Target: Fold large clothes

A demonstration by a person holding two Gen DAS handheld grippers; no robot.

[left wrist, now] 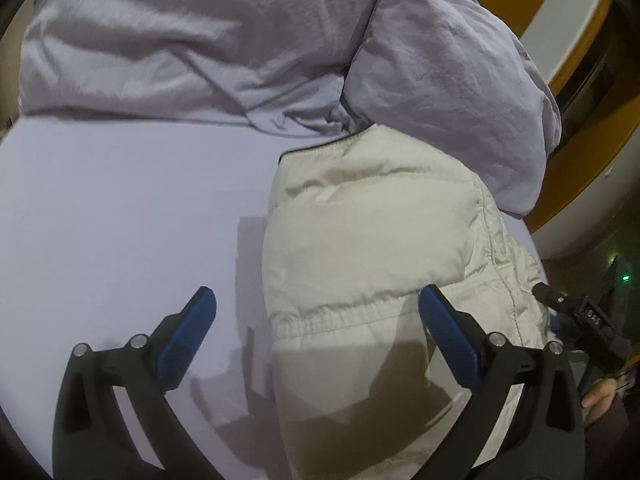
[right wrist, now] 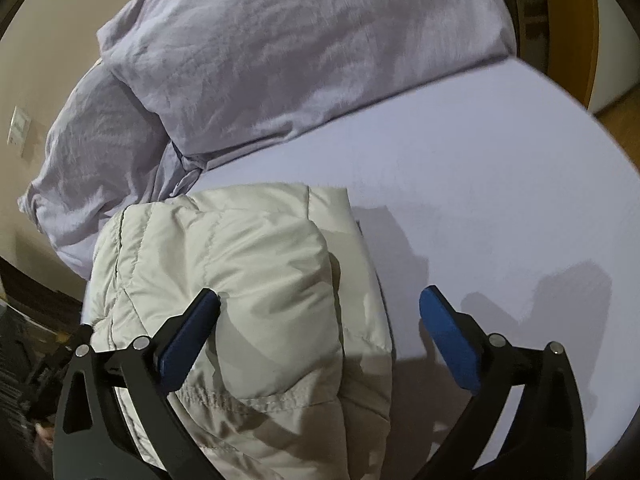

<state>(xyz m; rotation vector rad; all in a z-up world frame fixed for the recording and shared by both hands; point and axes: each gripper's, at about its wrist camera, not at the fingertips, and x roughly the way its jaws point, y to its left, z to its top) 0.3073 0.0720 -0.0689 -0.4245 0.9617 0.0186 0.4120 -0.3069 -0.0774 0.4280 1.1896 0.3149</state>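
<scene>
A cream puffer jacket [left wrist: 372, 240] lies folded into a compact bundle on a pale lilac bed sheet [left wrist: 120, 208]. In the left wrist view my left gripper [left wrist: 316, 304] hovers over the jacket's near left edge, jaws wide apart, nothing between the blue pads [left wrist: 188, 340]. The other gripper's black body [left wrist: 580, 320] shows at the right edge, with a hand under it. In the right wrist view the same jacket [right wrist: 240, 280] fills the lower left, and my right gripper [right wrist: 320, 304] stands open above its right edge, pads clear of the fabric.
A crumpled lilac duvet [left wrist: 200, 40] and pillow [left wrist: 460, 80] lie beyond the jacket; they appear in the right wrist view as duvet [right wrist: 300, 48] and pillow [right wrist: 100, 160]. An orange wooden frame [left wrist: 580, 152] and floor [right wrist: 620, 120] border the bed. Bare sheet [right wrist: 500, 200] stretches right of the jacket.
</scene>
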